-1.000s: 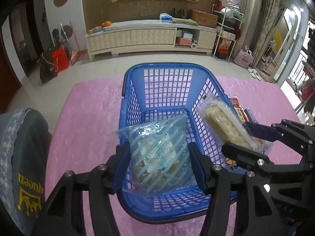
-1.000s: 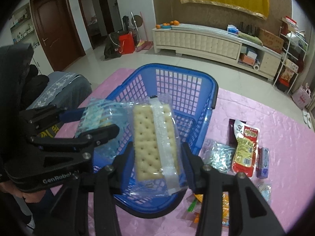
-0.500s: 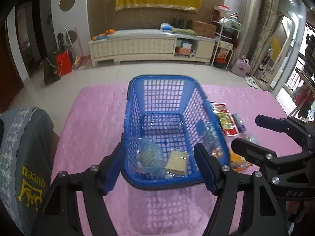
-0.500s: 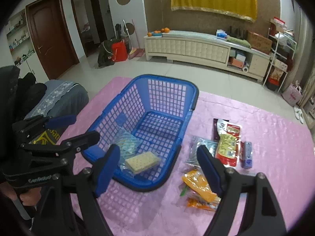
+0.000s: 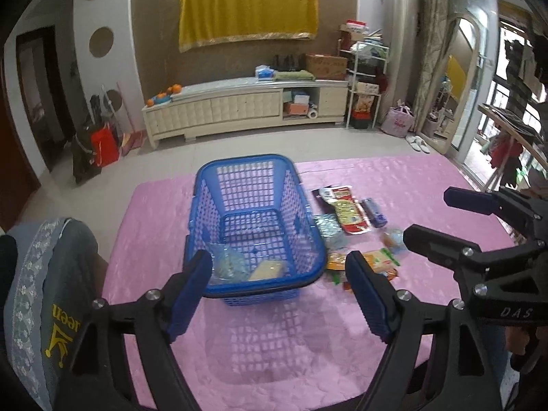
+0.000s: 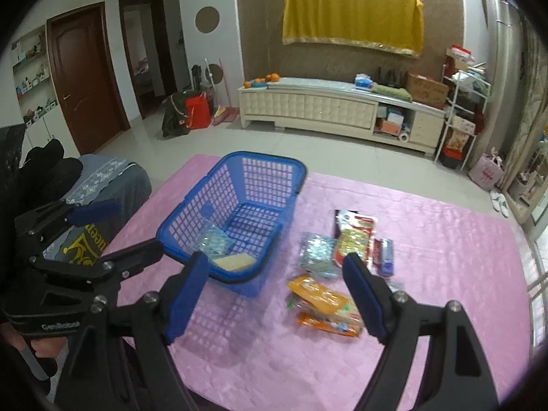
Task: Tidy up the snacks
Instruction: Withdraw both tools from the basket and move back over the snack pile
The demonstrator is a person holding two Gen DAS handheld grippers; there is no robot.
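Both jaws apart over a part-filled basket

Jaws of the left gripper stand wide apart with nothing between them, its blue pads framing the near end of the basket from above. Jaws of the right gripper are likewise spread and empty; in the left view it shows at 3 o'clock, in the right view the left gripper shows at 9 o'clock.

Basket: blue, lattice-walled, upright on the pink cloth, at 12 o'clock from the left gripper and at 11 o'clock from the right. Inside, against the near wall, lie two items side by side: a blue packet at the left and a cracker pack at the right, touching or nearly so.

Loose snacks on the cloth, all to the basket's right:
- silver pack, just beside the basket;
- red-yellow pack, touching the silver pack's right edge;
- purple tube, just right of the red-yellow pack;
- orange packs, a small heap nearest the right gripper, at its 12 o'clock

A grey cushion lies at 9 o'clock in the left view, off the cloth's left edge
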